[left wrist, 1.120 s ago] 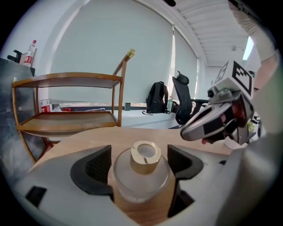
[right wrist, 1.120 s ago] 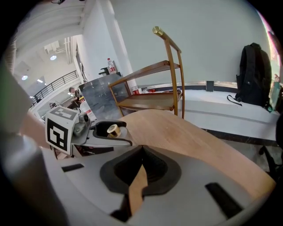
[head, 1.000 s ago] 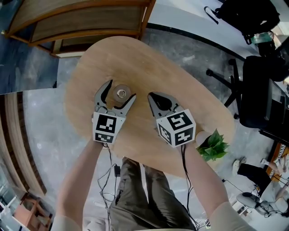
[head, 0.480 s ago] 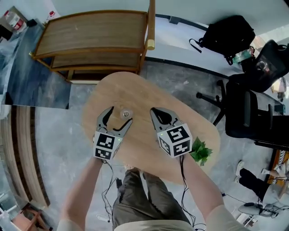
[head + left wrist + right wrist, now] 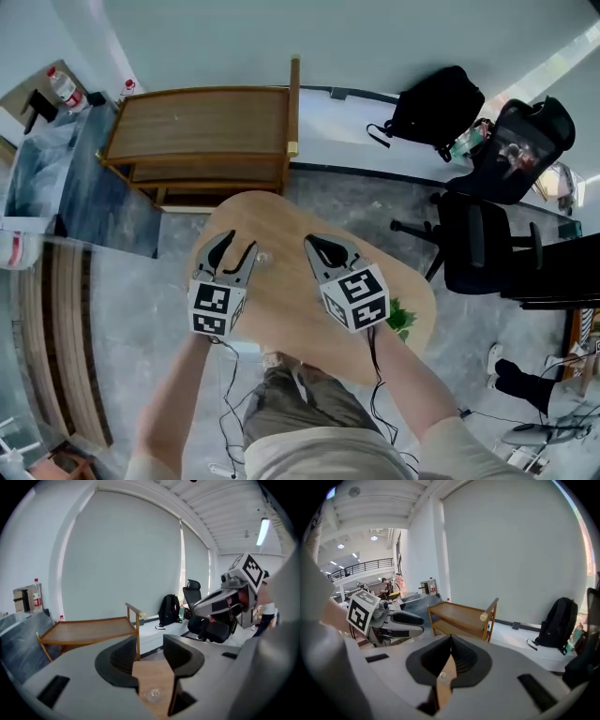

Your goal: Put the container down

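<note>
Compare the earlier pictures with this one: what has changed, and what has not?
The left claw and the right claw both rose away from the table. The left, empty, has just been closing partway. The right stayed shut; the container stayed put on the table.

No legible text, numbers or brands, red bottle label [image 5: 62, 89] too small to read
</note>
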The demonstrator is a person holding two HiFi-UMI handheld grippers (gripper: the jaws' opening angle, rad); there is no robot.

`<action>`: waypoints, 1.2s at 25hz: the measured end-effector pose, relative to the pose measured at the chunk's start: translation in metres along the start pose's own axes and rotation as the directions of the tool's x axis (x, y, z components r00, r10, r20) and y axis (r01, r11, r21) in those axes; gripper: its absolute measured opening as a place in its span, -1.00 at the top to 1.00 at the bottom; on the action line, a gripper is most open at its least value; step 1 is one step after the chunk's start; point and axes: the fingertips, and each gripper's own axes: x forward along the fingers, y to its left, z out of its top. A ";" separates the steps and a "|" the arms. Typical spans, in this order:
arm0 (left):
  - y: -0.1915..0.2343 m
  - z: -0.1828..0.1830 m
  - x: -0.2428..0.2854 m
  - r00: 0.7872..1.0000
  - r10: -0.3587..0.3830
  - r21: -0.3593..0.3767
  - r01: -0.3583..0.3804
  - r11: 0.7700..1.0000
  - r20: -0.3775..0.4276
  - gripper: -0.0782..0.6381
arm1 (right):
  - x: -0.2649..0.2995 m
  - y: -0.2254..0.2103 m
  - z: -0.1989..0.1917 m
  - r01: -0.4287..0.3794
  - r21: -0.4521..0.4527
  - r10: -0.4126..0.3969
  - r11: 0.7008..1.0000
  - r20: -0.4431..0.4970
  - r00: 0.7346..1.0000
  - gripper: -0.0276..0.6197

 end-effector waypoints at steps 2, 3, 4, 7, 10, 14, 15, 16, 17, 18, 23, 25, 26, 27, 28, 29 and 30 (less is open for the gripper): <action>-0.002 0.031 -0.017 0.999 0.020 0.017 -0.021 1.000 0.046 0.37 | -0.018 0.003 0.022 0.004 -0.019 -0.004 1.000 0.027 1.000 0.93; -0.004 0.046 -0.026 0.998 0.027 0.019 -0.029 0.999 0.065 0.39 | -0.027 0.004 0.033 0.008 -0.028 -0.007 1.000 0.040 0.999 0.93; -0.007 0.058 -0.035 0.996 0.033 0.021 -0.035 0.999 0.081 0.40 | -0.037 0.006 0.043 0.012 -0.034 -0.010 0.999 0.054 0.998 0.92; -0.014 0.087 -0.062 0.993 0.043 0.031 -0.047 0.998 0.112 0.44 | -0.069 0.012 0.070 0.028 -0.035 -0.024 0.999 0.098 0.995 0.92; -0.021 0.112 -0.091 0.989 0.048 0.039 -0.054 0.998 0.141 0.48 | -0.101 0.018 0.095 0.038 -0.040 -0.032 0.998 0.142 0.989 0.92; -0.034 0.141 -0.132 0.980 0.059 0.066 -0.073 0.995 0.188 0.56 | -0.148 0.027 0.120 0.048 -0.062 -0.035 0.997 0.199 0.979 0.93; -0.037 0.148 -0.143 0.976 0.063 0.070 -0.079 0.994 0.206 0.61 | -0.160 0.029 0.125 0.052 -0.063 -0.037 0.997 0.218 0.975 0.93; -0.039 0.155 -0.154 0.973 0.065 0.072 -0.083 0.994 0.223 0.63 | -0.172 0.032 0.131 0.055 -0.061 -0.039 0.997 0.238 0.970 0.92; -0.042 0.162 -0.165 0.969 0.066 0.072 -0.086 0.994 0.239 0.64 | -0.184 0.036 0.137 0.057 -0.058 -0.040 0.997 0.259 0.965 0.92; -0.044 0.168 -0.176 0.965 0.067 0.076 -0.089 0.993 0.254 0.64 | -0.196 0.041 0.142 0.057 -0.056 -0.040 0.997 0.278 0.960 0.93; -0.072 0.194 -0.223 0.948 0.064 0.118 -0.105 0.987 0.312 0.67 | -0.257 0.061 0.161 0.052 -0.058 -0.027 0.997 0.363 0.931 0.92; -0.087 0.205 -0.239 0.941 0.052 0.135 -0.103 0.986 0.333 0.67 | -0.277 0.068 0.169 0.056 -0.075 -0.022 0.996 0.391 0.920 0.92; -0.096 0.211 -0.247 0.938 0.043 0.135 -0.095 0.986 0.344 0.67 | -0.286 0.071 0.171 0.060 -0.087 -0.021 0.994 0.399 0.917 0.93; -0.105 0.217 -0.254 0.934 0.033 0.129 -0.084 0.988 0.356 0.67 | -0.294 0.073 0.174 0.066 -0.099 -0.021 0.993 0.404 0.915 0.92; -0.114 0.223 -0.261 0.930 0.023 0.120 -0.072 0.990 0.368 0.68 | -0.302 0.073 0.175 0.073 -0.106 -0.023 0.992 0.408 0.913 0.93; -0.122 0.228 -0.266 0.926 0.014 0.113 -0.061 0.992 0.377 0.68 | -0.309 0.073 0.177 0.079 -0.106 -0.028 0.991 0.414 0.910 0.93; -0.130 0.232 -0.271 0.924 0.006 0.111 -0.053 0.992 0.383 0.69 | -0.316 0.073 0.179 0.085 -0.101 -0.035 0.991 0.421 0.906 0.93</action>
